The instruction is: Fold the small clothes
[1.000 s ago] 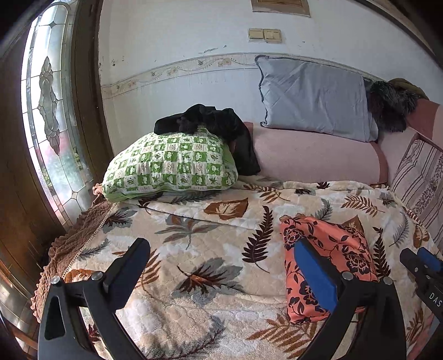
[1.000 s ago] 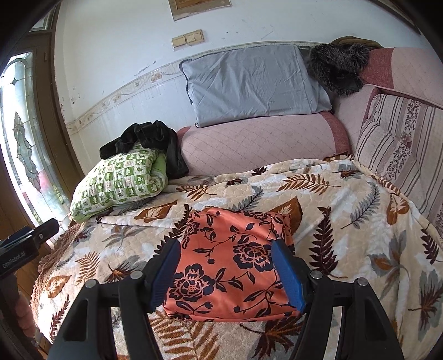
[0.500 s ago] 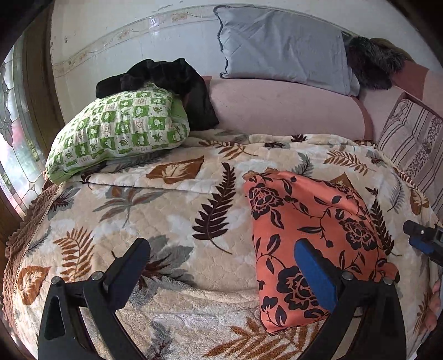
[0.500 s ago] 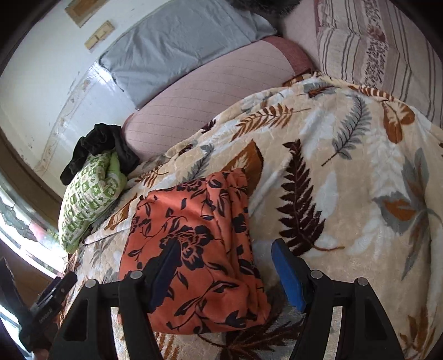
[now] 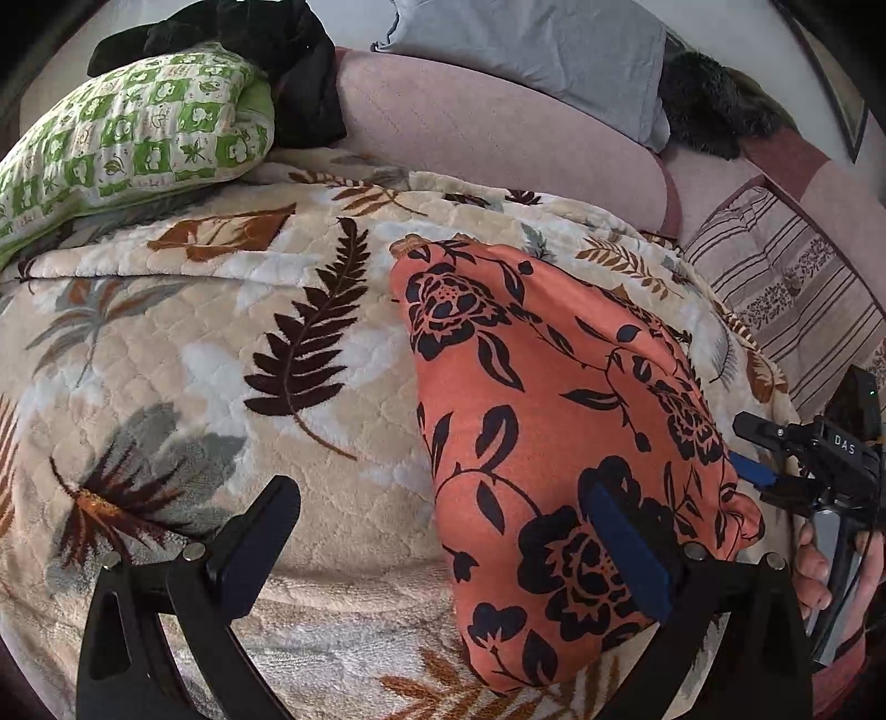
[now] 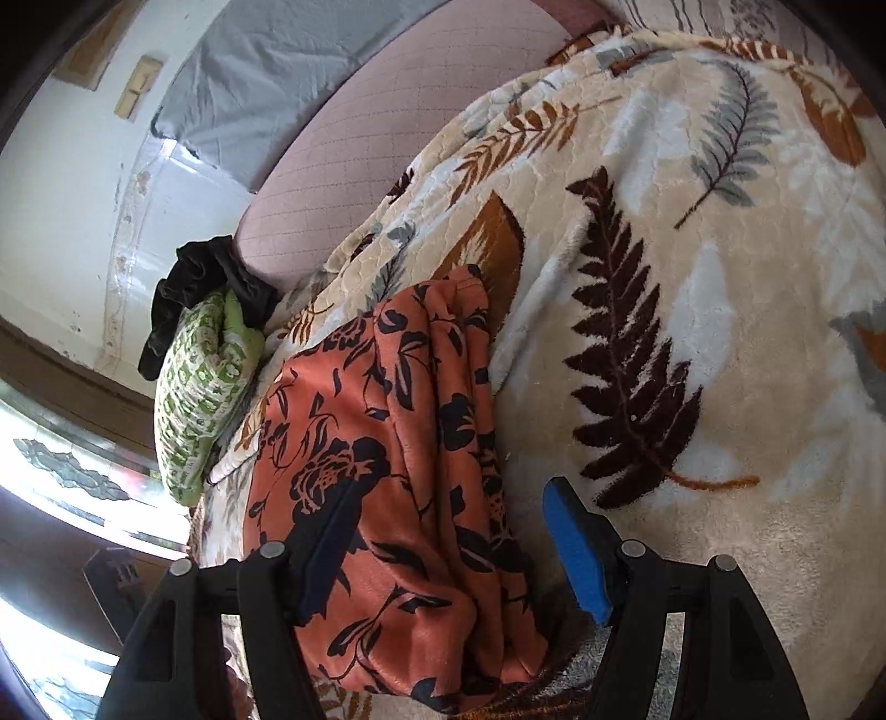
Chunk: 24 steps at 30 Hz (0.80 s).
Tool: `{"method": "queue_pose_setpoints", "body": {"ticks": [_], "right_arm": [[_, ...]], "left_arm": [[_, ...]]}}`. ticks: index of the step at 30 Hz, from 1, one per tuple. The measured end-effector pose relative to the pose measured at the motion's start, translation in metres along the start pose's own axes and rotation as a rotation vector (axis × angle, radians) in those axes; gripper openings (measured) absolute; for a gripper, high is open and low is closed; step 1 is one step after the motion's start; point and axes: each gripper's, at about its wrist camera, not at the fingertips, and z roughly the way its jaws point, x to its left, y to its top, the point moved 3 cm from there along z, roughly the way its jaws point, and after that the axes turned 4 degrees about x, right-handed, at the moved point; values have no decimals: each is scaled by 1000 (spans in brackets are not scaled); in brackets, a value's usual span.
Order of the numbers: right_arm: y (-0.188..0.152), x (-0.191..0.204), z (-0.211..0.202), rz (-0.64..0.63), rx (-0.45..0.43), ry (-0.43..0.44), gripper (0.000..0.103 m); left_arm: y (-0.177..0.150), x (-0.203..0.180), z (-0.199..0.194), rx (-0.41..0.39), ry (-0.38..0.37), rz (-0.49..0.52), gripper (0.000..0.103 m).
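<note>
The orange floral garment (image 5: 559, 437) lies folded on the leaf-patterned blanket (image 5: 232, 343) (a bed cover). The left gripper (image 5: 443, 548) hovers with jaws wide apart, holding nothing. The right gripper (image 6: 448, 548) straddles the garment's near edge, jaws spread, not yet clamped.

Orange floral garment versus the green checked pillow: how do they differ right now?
The orange floral garment lies folded near both sets of open jaws; the green checked pillow sits far back. The garment has nothing on it; the pillow has black clothing draped on top. Both rest on the leaf-print blanket.
</note>
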Motion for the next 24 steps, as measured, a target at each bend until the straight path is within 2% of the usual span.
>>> {"method": "queue_pose_setpoints", "body": {"ticks": [4, 8, 10, 13, 19, 21, 24], "right_arm": [[6, -9, 12, 28, 43, 46, 75], [6, -10, 35, 33, 114, 82, 75], [10, -9, 41, 19, 110, 108, 78], [12, -7, 53, 10, 154, 168, 80], [7, 16, 71, -75, 214, 207, 82], [3, 24, 76, -99, 214, 196, 82], [-2, 31, 79, -108, 200, 191, 81]], "left_arm": [[6, 5, 6, 18, -100, -45, 103], [6, 4, 16, 51, -163, -62, 103], [5, 3, 22, 75, -204, -68, 103], [2, 2, 32, 122, -259, -79, 103], [-1, -4, 47, 165, -381, -128, 103], [-1, -11, 49, 174, -403, -120, 103], [-2, -18, 50, 168, -379, -86, 102]]}}
